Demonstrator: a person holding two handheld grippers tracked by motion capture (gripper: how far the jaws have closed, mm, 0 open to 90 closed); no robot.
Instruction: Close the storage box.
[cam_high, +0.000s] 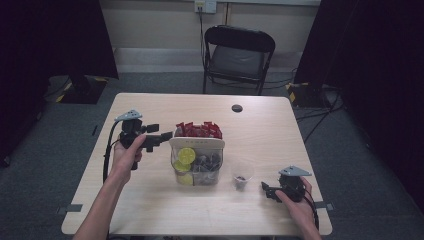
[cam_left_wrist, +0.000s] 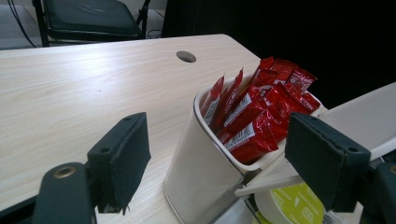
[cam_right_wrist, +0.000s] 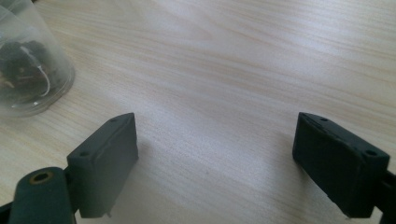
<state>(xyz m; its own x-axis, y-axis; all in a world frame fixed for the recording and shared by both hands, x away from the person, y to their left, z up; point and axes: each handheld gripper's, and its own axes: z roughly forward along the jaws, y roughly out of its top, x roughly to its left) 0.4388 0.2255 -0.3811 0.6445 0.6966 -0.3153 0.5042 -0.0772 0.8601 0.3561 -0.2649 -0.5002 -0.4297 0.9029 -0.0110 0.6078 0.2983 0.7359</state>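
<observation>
Right tongs (cam_high: 265, 188) gaping, beside cup (cam_high: 242, 175) | left tongs (cam_high: 162, 138) straddling caddy (cam_high: 197, 145) rim

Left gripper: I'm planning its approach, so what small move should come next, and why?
Probably ease the left gripper forward and slightly down toward the red packets. Its fingers stand wide open beside the white caddy, holding nothing, with the packets upright just ahead in the near compartment.
</observation>
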